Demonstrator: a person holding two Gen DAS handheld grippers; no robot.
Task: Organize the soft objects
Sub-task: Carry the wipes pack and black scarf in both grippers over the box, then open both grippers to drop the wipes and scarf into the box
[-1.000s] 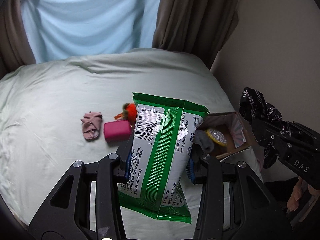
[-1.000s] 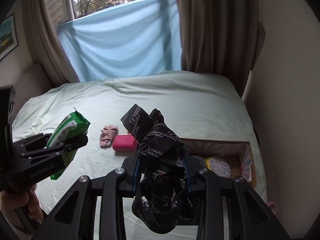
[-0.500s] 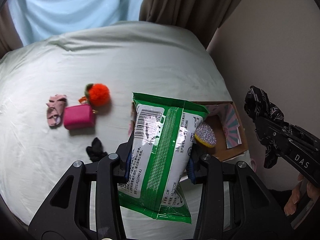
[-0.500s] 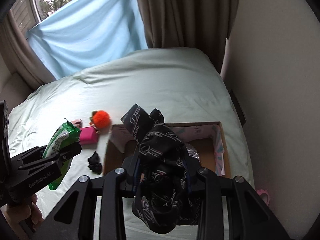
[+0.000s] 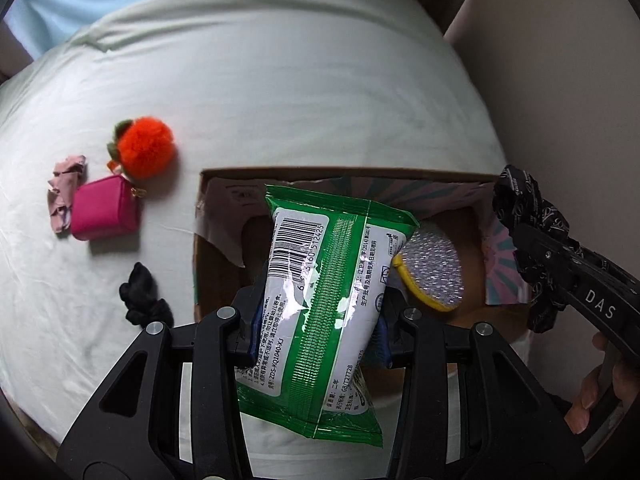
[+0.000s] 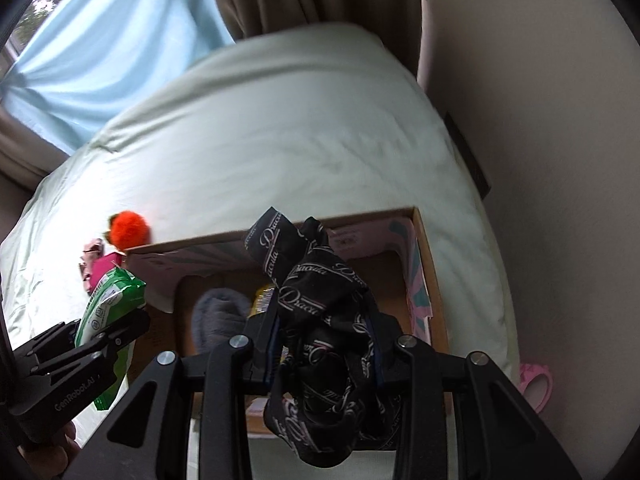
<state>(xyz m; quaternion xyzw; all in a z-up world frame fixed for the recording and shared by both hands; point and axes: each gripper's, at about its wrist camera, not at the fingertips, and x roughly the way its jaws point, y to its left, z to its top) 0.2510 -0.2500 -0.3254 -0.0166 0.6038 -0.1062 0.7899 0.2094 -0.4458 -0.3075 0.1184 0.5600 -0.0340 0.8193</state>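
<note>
My left gripper [image 5: 318, 330] is shut on a green and white wipes pack [image 5: 324, 292] and holds it above the open cardboard box [image 5: 198, 248] on the bed. My right gripper [image 6: 326, 342] is shut on a black printed cloth [image 6: 320, 312] and holds it over the same box [image 6: 434, 280]. The cloth also shows in the left wrist view [image 5: 528, 216], at the box's right side. Inside the box lie a yellow-rimmed sparkly pad [image 5: 434, 270] and a grey soft item [image 6: 218, 316].
On the pale green sheet [image 5: 280, 80] left of the box lie an orange pompom [image 5: 146, 146], a magenta pouch [image 5: 106, 212], a pink cloth piece [image 5: 64, 184] and a black scrunchie [image 5: 142, 296]. A beige wall [image 6: 540, 120] runs along the right. A pink object [image 6: 534, 386] lies beside the bed.
Both grippers have moved forward and tilted down, so they now hang over the box with their loads. The box fills more of both views. The grips have not changed.
</note>
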